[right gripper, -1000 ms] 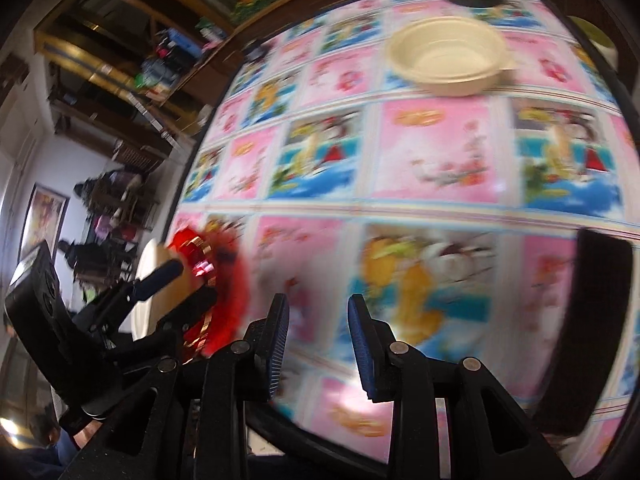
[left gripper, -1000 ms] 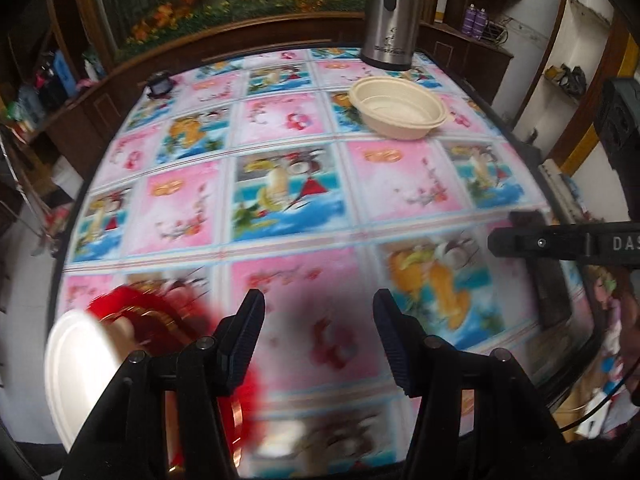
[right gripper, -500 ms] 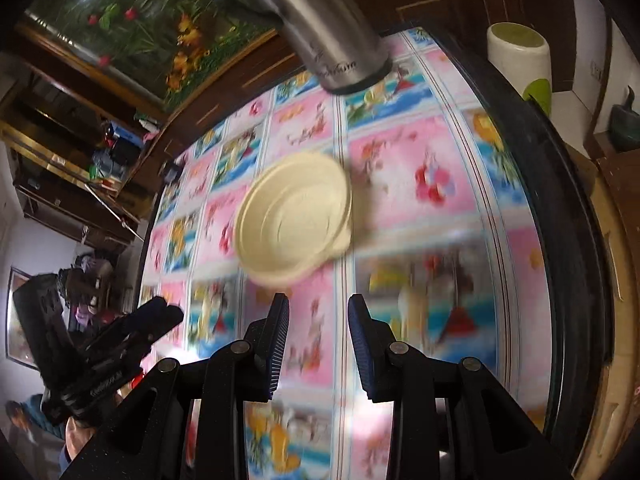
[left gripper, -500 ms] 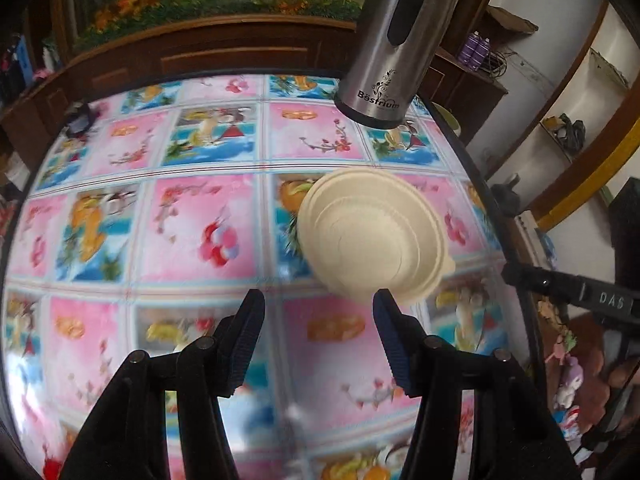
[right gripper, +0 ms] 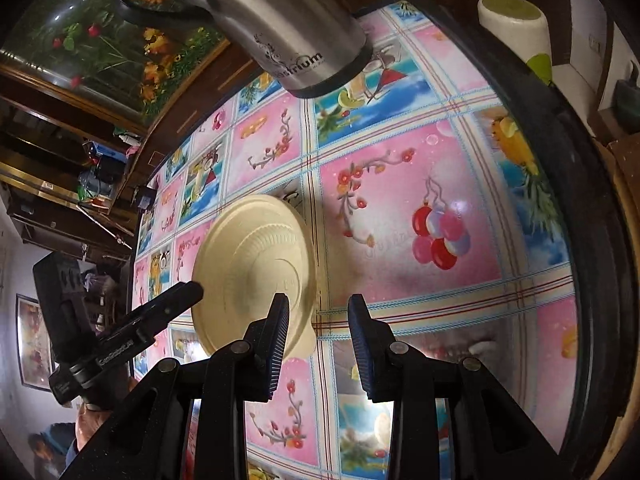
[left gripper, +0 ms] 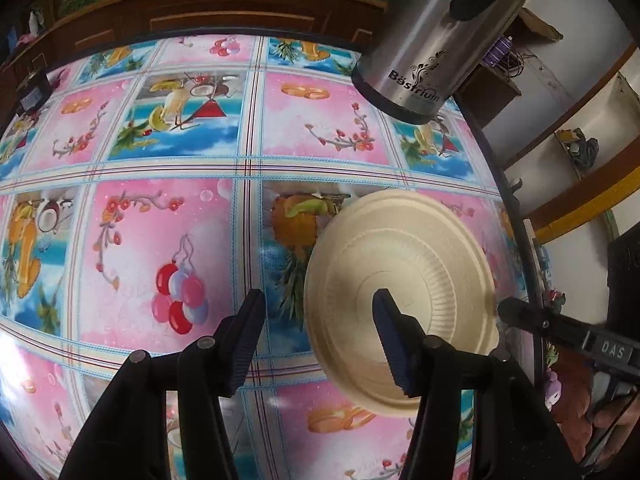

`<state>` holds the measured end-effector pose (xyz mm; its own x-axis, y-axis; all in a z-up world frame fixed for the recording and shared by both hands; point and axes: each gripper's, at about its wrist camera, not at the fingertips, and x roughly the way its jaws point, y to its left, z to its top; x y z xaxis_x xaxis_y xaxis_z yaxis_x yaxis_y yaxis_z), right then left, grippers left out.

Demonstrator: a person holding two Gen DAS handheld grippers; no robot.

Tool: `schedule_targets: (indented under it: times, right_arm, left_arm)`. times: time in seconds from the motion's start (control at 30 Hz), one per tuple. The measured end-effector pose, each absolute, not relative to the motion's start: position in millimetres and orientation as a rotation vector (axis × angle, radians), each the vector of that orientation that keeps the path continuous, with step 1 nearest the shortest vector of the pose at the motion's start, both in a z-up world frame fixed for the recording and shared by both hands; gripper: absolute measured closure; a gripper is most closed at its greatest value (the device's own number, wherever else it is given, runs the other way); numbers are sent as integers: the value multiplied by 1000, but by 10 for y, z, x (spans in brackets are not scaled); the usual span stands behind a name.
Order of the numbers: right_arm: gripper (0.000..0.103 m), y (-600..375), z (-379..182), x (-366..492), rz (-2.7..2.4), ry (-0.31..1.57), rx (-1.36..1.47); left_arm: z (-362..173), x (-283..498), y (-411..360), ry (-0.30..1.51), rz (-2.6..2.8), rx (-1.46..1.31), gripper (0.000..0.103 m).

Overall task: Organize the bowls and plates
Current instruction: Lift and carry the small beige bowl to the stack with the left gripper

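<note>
Looks like a light, thin moulded-pulp bowl (left gripper: pixel 404 276): stiff enough to lift, rim likely to flex, likely to skid on the glossy tablecloth (left gripper: pixel 168 216). Best taken at the rim, one finger inside, one outside. Cream, round, ribbed wall, flat centre, small tab on the near edge. Sits upright near the table's right edge, nearer than the steel flask (left gripper: pixel 436 40). Left gripper (left gripper: pixel 320 320) closing, straddling the near-left rim, not yet pinching. Right gripper (right gripper: pixel 318 324) part open, empty, just right of the bowl.
</note>
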<state>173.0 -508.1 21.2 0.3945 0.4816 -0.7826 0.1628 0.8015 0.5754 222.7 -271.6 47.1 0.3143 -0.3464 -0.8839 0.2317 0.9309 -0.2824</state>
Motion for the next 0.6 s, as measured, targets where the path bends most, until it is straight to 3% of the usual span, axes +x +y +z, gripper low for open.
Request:
schedule_targets:
  times: [0.13, 0.2, 0.27, 0.6]
  right_arm:
    - [71, -4987, 137, 1772, 232, 1182, 644]
    - [71, -4941, 123, 1775, 231, 1185, 634]
    - [84, -4906, 120, 1764, 232, 1189, 623]
    - [85, -4825, 289, 1341, 265, 1188, 591]
  left_arm:
    - [409, 2242, -2728, 1212, -397, -132, 83]
    - [389, 2199, -2739, 1224, -407, -137, 85]
    - [403, 2133, -2739, 1217, -403, -116, 85]
    - [675, 1466, -2644, 1169, -395, -75, 85]
